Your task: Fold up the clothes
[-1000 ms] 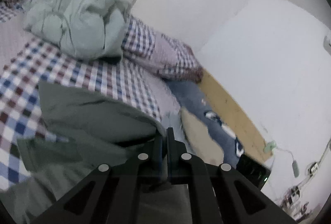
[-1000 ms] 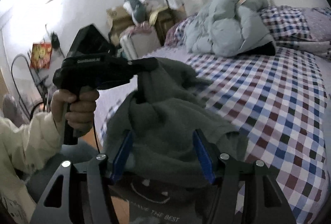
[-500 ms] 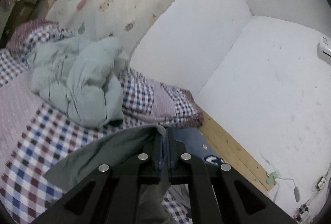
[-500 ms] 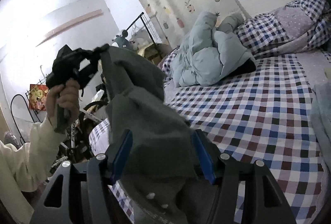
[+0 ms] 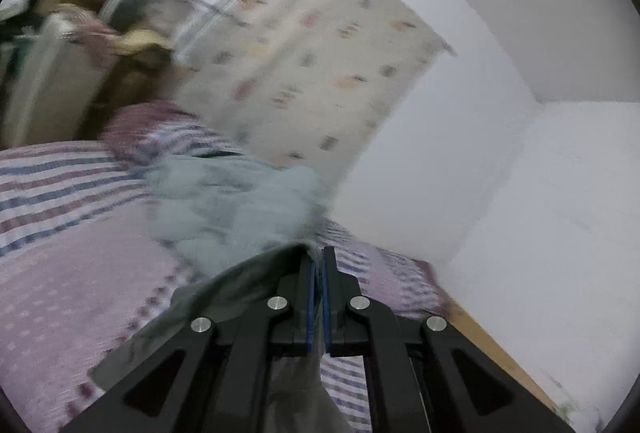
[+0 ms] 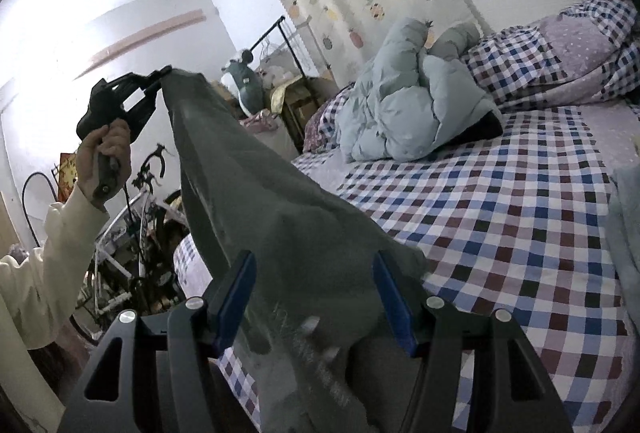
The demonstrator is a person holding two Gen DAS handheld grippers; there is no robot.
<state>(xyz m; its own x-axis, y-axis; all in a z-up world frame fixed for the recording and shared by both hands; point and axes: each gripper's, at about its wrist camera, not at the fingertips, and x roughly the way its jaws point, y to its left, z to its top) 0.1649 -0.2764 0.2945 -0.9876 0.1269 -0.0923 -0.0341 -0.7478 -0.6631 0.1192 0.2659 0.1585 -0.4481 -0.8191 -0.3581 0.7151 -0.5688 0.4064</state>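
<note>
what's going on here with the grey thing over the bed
A person is holding a grey garment up above the checked bed with two handheld grippers. The left gripper pinches one end high up, and the right gripper has the other end bunched between its fingers. The cloth hangs stretched between them, not yet folded.

We see a grey-green garment (image 6: 256, 193) stretched taut above the bed (one corner raised high), hem bunched low.
</note>
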